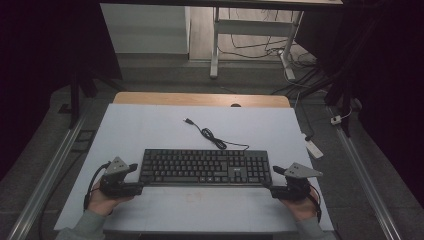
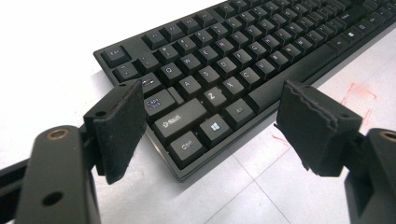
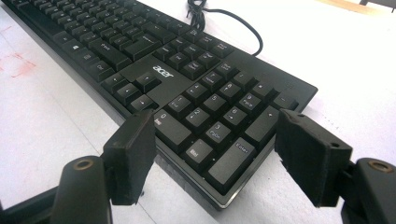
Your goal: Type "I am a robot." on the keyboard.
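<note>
— Starting at the left: doing what with the left gripper (image 1: 137, 178)?

— Hovering it just off the left end of the keyboard (image 1: 205, 167), low over the worktop (image 1: 150, 125). Keeping its fingers (image 2: 119, 126) spread wide, gripping nothing, framing the near left corner by the Ctrl and Shift keys without touching. Probably lining up for taking that end by its edge.

— And finding the keyboard where, exactly?

— Lying flat across the middle of the worktop, keys up, long side facing the person. Trailing a cable (image 1: 212, 137) from the back edge, loosely bunched, ending in a plug (image 1: 188, 120) resting loose on the worktop. So, judging by that, being free for lifting or sliding.

— Moving on to the right?

— Mirroring the left with the right gripper (image 1: 274, 180): hanging just beside the right end, pointing inward. Holding those fingers (image 3: 133, 154) fully apart too, clamping nothing, framing the near corner of the number pad around the Enter key.

— Why working from both ends at once?

— Likely sharing the load. Being long and thin, probably tipping or swinging if pinched at one end alone. Calling for closing both pairs of fingers on the edges rather than on the keys, and for watching the cable against snagging.
</note>
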### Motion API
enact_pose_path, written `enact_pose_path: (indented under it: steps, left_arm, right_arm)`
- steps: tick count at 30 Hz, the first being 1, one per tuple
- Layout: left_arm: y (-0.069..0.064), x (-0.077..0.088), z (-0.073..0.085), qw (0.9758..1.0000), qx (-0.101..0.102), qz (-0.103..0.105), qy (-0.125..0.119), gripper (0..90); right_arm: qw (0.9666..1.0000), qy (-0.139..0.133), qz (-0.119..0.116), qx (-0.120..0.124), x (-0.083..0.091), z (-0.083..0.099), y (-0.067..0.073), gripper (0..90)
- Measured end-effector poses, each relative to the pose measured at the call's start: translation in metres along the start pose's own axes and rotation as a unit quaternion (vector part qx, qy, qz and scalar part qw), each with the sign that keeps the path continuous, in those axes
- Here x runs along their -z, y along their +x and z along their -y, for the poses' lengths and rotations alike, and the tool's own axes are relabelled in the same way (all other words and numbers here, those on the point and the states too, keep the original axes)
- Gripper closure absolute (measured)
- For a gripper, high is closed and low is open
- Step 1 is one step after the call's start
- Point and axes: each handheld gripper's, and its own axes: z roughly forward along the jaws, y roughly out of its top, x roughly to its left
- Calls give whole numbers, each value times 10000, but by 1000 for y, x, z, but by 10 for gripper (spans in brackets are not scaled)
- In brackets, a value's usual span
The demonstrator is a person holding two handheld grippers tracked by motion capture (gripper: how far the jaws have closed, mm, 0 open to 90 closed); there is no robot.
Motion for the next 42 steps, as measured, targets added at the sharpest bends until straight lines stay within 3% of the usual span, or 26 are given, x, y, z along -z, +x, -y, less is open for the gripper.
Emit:
enact_pose_path:
  steps: [18,42]
  left_arm:
    - [2,1,-1,10000,93,-3,-25,241]
    - [4,0,-4,9998,189,2,-77,242]
  right_arm:
    - [10000,17,67,15,0,0,1,295]
    - [10000,-62,-78,2,-8,-7,8,298]
